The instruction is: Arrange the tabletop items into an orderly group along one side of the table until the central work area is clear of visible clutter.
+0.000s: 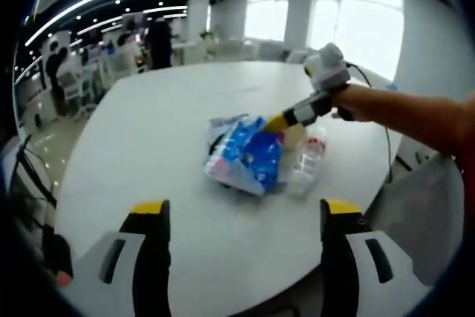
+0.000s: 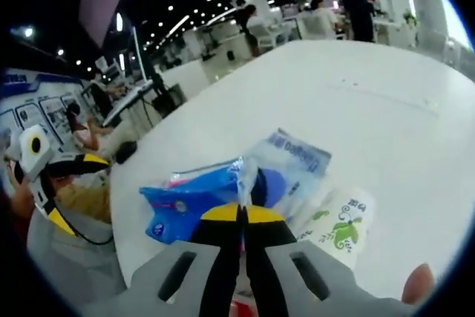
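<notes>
Left gripper view, left tongs [image 1: 243, 217]: jaws wide apart, empty, low over the white round counter [image 1: 148, 131].
Pile: blue-and-white plastic tissue pack [image 1: 249, 155] mid-counter; clear plastic bottle [image 1: 306, 159] touching its right side.
Right tongs [image 1: 276, 120]: at the pack's far edge.
Right gripper view, right tongs [image 2: 241, 217]: jaws pinched together on the pack's clear wrapper [image 2: 249, 172].
Key relation: pack lies straight ahead of the left tongs, well apart; right tongs nearer, already gripping.
</notes>
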Demonstrator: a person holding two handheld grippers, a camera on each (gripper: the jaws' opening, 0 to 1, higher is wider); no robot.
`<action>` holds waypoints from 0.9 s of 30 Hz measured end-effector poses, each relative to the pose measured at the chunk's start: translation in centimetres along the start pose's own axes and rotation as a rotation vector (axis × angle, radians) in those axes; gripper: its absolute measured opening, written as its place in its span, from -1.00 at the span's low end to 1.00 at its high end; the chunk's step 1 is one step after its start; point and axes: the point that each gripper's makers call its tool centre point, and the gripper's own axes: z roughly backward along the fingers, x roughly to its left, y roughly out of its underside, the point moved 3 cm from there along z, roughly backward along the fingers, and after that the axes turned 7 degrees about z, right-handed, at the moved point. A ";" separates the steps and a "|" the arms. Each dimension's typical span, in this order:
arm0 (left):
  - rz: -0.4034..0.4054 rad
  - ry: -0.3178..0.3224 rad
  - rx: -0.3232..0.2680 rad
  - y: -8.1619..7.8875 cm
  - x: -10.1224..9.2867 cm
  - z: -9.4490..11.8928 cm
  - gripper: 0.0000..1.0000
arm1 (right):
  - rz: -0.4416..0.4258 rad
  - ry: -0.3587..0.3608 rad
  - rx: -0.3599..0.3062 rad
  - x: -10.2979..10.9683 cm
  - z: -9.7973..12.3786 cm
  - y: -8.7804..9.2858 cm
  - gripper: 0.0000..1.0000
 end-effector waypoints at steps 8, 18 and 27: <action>-0.010 0.002 0.008 0.1 0.0 -0.1 0.59 | -0.017 0.001 -0.012 0.0 0.2 -0.3 -0.98; -0.041 -0.002 0.013 -1.3 0.3 -1.3 0.55 | -0.029 0.005 -0.016 -0.3 0.3 -0.2 -0.98; -0.103 0.022 0.040 -3.1 0.1 -4.2 0.47 | -0.032 0.004 -0.021 -0.3 0.4 -0.3 -0.98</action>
